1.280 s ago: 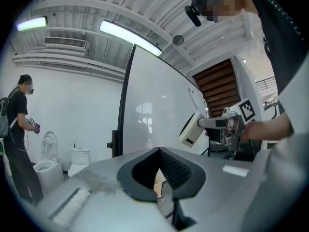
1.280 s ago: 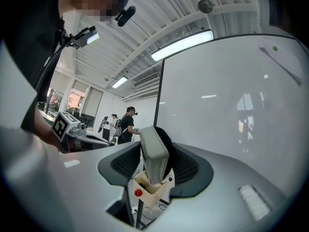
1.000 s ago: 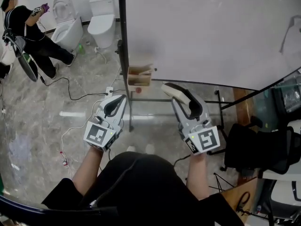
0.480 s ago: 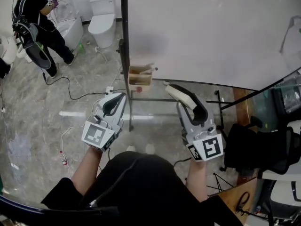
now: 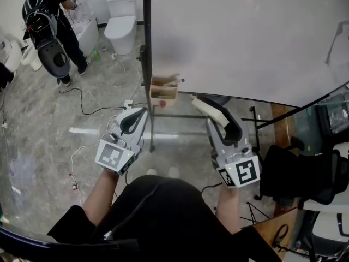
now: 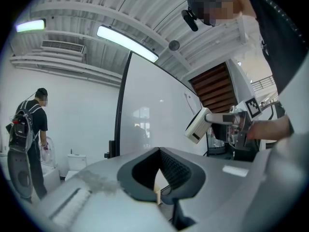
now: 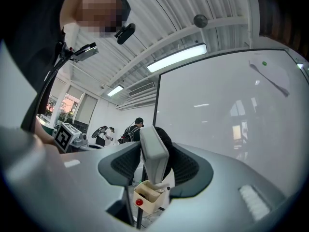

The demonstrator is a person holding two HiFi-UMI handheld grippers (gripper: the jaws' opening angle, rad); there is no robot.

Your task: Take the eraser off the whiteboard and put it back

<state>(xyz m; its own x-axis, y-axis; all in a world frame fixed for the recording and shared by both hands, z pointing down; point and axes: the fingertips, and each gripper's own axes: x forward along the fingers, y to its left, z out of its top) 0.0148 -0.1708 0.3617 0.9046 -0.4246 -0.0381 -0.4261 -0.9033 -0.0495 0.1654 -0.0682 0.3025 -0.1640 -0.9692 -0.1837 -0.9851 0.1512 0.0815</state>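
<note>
Right gripper (image 5: 221,123) has the eraser (image 5: 207,107) - jaws partly open, pads pressing both its flat sides. In the right gripper view the eraser (image 7: 153,153) stands upright between the pads and sticks out past the tips. In the head view its long axis runs on from the jaws, up and left, toward the lower edge of the whiteboard (image 5: 245,37).

Left gripper (image 5: 136,113) is beside it on the left. Its jaws are together with nothing in them, and it sits near the frame post (image 5: 147,48), not facing the board.

Eraser is off the board. The left gripper view shows it (image 6: 198,127) held out in front of the white surface, apart from it as far as I can tell. Small box (image 5: 163,90) with a red dot hangs at the board's lower left corner, just left of the eraser's far end and not touching it.

Judgement: take-off is done, put-back is left. The board lies straight ahead of and above the eraser's free end, so the right hand is the one placed for the move - push forward and up until a face meets the board, then open. Risk is that it meets the board end-on, not flat.
</note>
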